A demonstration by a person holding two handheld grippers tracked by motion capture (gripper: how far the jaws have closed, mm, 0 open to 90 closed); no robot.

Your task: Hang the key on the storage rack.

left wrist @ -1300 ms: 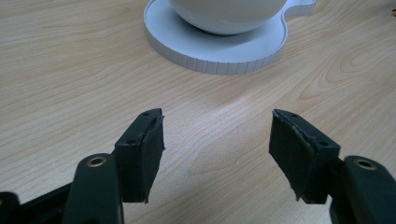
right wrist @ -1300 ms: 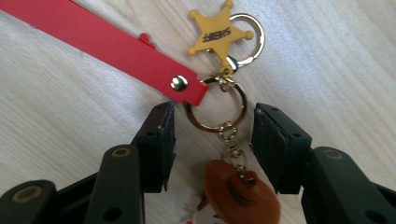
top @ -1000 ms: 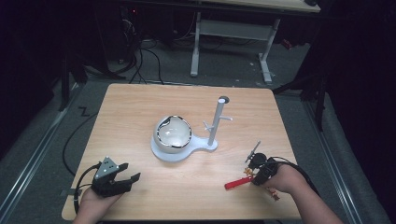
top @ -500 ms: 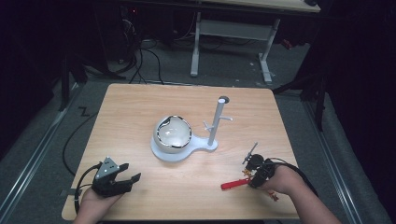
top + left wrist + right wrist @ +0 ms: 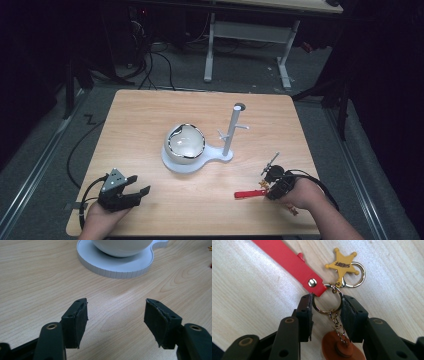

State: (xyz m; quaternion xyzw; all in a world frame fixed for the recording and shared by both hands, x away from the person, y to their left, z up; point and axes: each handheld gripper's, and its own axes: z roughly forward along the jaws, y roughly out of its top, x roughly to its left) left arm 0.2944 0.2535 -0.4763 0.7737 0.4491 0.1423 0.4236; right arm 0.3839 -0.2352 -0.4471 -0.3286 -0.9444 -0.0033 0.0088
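Keyring (image 5: 327, 305) lies near table edge (image 5: 305, 231), between closing jaws.

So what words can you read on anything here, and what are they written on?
"SHERIFF": raised letters on the yellow star charm of the keychain, seen upside down in the right gripper view.
The red strap beside it has no writing that can be seen.
The white stand and the bowl on it carry no readable words.
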